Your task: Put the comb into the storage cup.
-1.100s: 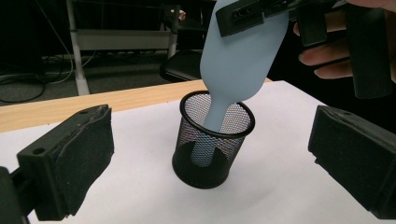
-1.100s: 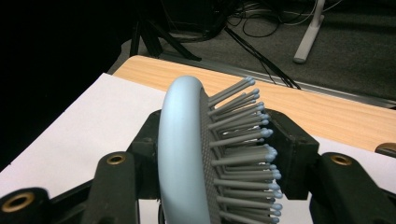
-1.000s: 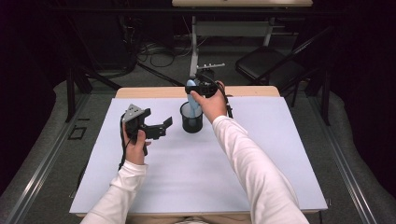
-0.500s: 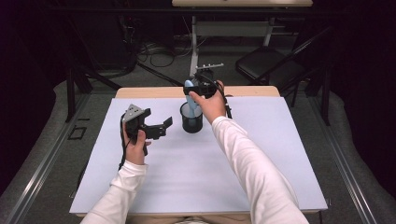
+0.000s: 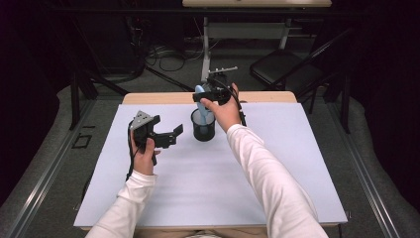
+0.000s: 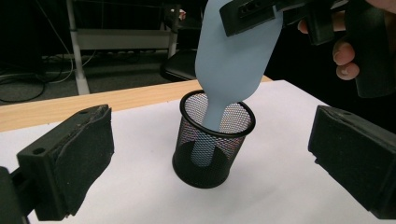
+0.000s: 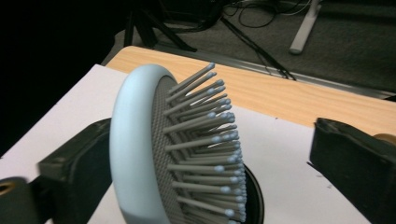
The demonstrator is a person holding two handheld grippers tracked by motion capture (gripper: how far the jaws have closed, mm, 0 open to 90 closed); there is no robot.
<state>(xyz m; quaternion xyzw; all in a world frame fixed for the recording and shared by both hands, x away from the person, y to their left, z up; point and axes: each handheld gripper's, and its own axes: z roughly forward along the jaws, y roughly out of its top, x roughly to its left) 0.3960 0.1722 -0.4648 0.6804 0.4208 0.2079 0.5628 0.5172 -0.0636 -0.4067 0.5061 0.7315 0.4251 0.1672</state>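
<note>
A light blue hairbrush [image 5: 199, 93] stands handle-down in a black mesh cup [image 5: 203, 126] near the far middle of the white sheet. Its head [image 6: 233, 60] leans above the cup's rim [image 6: 187, 100]. My right gripper [image 5: 208, 96] hovers over the cup, open. Its jaws have just been opening, and the brush head [image 7: 140, 140] sits between them with the bristles well apart from the right jaw. My left gripper [image 5: 166, 126] is held left of the cup, open and empty, its jaws framing the cup [image 6: 212, 140] from a short distance.
The white sheet [image 5: 213, 188] covers a wooden table whose bare far edge [image 5: 262, 96] shows behind the cup. A black chair [image 5: 285, 72], desk legs and cables lie on the floor beyond. Metal rails run along both sides.
The right gripper's jaws have spread apart from the brush head. The brush stays in the cup, and both hands have kept their place.
</note>
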